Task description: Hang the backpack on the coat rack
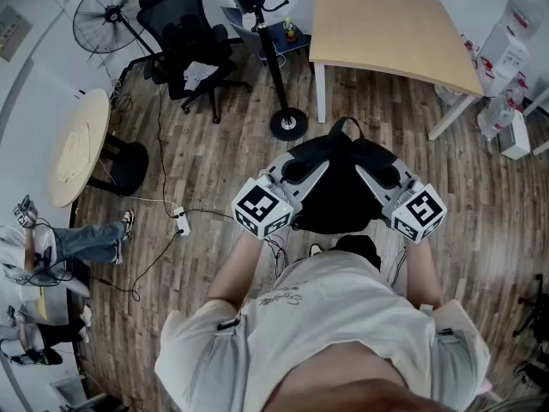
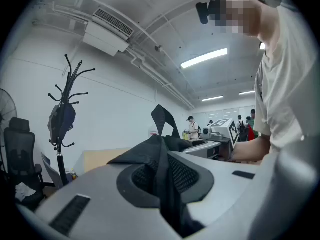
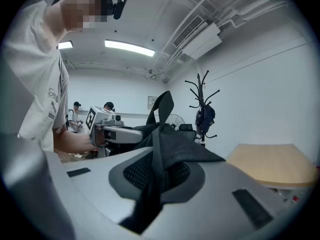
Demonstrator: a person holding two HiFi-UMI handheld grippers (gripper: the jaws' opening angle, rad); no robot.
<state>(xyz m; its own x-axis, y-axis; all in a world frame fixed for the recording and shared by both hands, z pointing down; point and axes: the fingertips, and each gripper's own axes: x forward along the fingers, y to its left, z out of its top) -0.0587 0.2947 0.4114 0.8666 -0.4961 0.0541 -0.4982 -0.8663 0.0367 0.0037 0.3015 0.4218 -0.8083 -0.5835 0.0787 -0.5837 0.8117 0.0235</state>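
Backpack [image 2: 149, 153] between left tongs [image 2: 169, 186]: gripper view only.

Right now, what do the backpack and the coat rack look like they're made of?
Backpack: matte black woven fabric, likely nylon; mesh texture and flat webbing show. Coat rack: probably dark painted metal, going by its thin pole, curved hooks and round base.

backpack [image 1: 339, 197]: black, mesh weave
left tongs [image 1: 296, 172]: grey, black pads
right tongs [image 1: 386, 177]: same grey, black pads
cubes [image 1: 263, 209]: white, black squares
floor [image 1: 214, 153]: brown wood planks
tabletop [image 1: 386, 28]: pale tan
rack [image 1: 288, 125]: black
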